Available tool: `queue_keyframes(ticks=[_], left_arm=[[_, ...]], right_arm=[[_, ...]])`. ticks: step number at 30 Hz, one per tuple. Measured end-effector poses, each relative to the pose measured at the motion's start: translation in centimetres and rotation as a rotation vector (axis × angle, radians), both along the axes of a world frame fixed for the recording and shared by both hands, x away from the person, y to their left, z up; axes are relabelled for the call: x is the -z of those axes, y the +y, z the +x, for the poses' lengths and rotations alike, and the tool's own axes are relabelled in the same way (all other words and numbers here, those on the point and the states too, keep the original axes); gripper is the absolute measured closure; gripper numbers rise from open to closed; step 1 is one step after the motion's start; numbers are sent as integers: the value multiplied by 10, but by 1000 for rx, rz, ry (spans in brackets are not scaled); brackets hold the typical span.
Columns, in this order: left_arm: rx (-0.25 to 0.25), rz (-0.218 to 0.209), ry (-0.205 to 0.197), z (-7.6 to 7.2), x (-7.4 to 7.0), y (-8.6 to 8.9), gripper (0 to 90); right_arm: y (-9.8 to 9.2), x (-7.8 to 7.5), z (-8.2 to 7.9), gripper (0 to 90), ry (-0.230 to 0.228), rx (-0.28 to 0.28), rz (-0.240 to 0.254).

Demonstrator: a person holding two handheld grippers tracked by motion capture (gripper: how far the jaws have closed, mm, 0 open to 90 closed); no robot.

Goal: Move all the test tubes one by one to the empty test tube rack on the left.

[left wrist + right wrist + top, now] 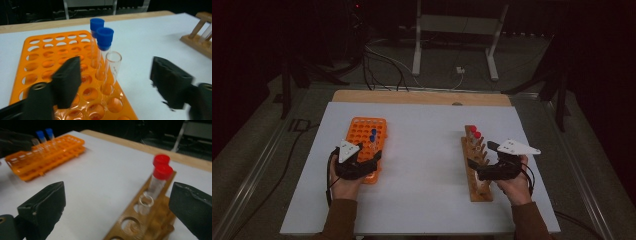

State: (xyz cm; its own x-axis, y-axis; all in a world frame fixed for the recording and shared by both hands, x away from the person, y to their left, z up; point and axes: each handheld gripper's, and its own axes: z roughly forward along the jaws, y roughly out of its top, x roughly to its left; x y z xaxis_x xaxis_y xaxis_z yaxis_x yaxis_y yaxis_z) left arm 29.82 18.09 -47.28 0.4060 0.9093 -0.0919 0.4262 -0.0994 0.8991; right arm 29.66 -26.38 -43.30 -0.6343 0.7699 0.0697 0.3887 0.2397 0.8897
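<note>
An orange tube rack (362, 131) lies on the left of the white table, holding two blue-capped tubes (105, 37) and one clear uncapped tube (111, 72). My left gripper (371, 159) is at the rack's near end, open. In the left gripper view the uncapped tube stands in its hole between the jaws with a gap on both sides. On the right, a wooden rack (479, 192) carries two red-capped tubes (162, 172) and a clear uncapped tube (145, 203). My right gripper (477, 167) hovers over that rack's middle, open wide, nothing between its jaws (120, 195).
The white table top (422, 165) ends in a wooden strip (422, 97) at the back. Beyond it on the dark floor stand white metal frame legs (417, 55) and loose cables (382, 60). The orange rack (50, 152) shows far left in the right gripper view.
</note>
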Motion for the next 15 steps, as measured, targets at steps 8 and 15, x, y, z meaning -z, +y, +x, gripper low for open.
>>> queue_keyframes(ticks=[8,15], left_arm=[[-24,-21,-27,-3,-7,1,19],[-26,-42,-54,-7,-13,2,41]], right_arm=[[-1,15,14,292,26,41,-61],[4,22,19,596,-11,104,-146]])
